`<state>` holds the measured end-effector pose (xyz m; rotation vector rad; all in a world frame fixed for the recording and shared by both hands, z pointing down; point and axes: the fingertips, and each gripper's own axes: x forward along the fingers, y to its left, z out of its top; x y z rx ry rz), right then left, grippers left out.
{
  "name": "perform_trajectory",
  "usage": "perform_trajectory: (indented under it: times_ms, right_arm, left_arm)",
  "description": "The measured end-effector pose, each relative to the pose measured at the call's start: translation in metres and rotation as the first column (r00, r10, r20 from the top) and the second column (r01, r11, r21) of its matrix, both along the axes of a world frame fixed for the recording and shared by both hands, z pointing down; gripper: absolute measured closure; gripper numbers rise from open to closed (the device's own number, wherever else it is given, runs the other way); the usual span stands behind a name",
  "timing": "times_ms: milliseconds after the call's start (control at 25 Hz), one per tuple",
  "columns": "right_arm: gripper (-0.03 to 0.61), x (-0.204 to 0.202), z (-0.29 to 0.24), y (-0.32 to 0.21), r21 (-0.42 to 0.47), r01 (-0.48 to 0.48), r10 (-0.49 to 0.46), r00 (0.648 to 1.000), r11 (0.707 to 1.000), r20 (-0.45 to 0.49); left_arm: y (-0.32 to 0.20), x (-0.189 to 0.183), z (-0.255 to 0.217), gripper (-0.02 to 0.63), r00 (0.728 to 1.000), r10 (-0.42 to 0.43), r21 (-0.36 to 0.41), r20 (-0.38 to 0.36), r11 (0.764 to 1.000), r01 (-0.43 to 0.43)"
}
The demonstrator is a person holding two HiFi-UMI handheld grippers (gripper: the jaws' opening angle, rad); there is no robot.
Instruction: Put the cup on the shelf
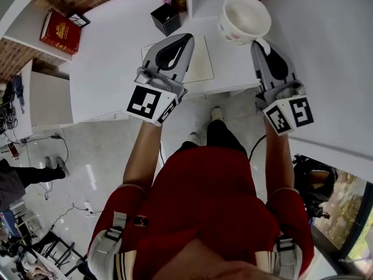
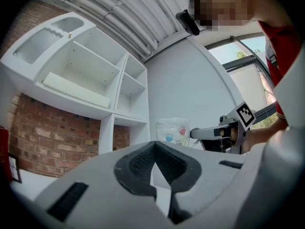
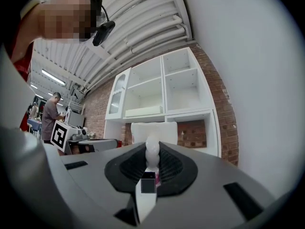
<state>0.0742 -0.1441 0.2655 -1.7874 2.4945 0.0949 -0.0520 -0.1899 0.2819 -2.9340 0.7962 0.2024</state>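
**Spotter:** You are holding the white ceramic cup (image 1: 245, 17) by its handle. Your right gripper (image 1: 261, 44) is pinching that handle between its dark pads, and the cup is hanging upright, mouth up, clear of the table.

**Checker:** Agreed. In your left gripper view the cup is showing blue and red dots on its side, and it is hanging in the air to the right of your left gripper (image 1: 185, 39). That gripper's jaws are pressing together with nothing between them.

**Spotter:** You are holding the cup over the far right part of the white table (image 1: 111, 57), just in front of the white shelf unit (image 3: 162, 87) that is standing against the brick wall (image 3: 190, 132). The cup is not resting on any shelf board yet.

**Checker:** Your left gripper is hovering over a pale flat sheet (image 1: 201, 63) lying by the table's near edge. A small black open box (image 1: 166, 19) is standing farther back, left of the cup, and a red box with gold print (image 1: 60, 32) is lying at the far left — both well apart from the cup.
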Motion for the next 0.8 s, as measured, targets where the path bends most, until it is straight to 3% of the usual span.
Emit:
perform_trajectory:
  times_ms: [800]
  right_arm:
    - [0.543,0.090,0.014,-0.142,-0.007,0.166,-0.166,0.986,0.986,-0.013]
  left_arm:
    - [-0.118,0.086,0.008,0.611,0.981,-0.193,-0.009,0.023,0.981,0.194]
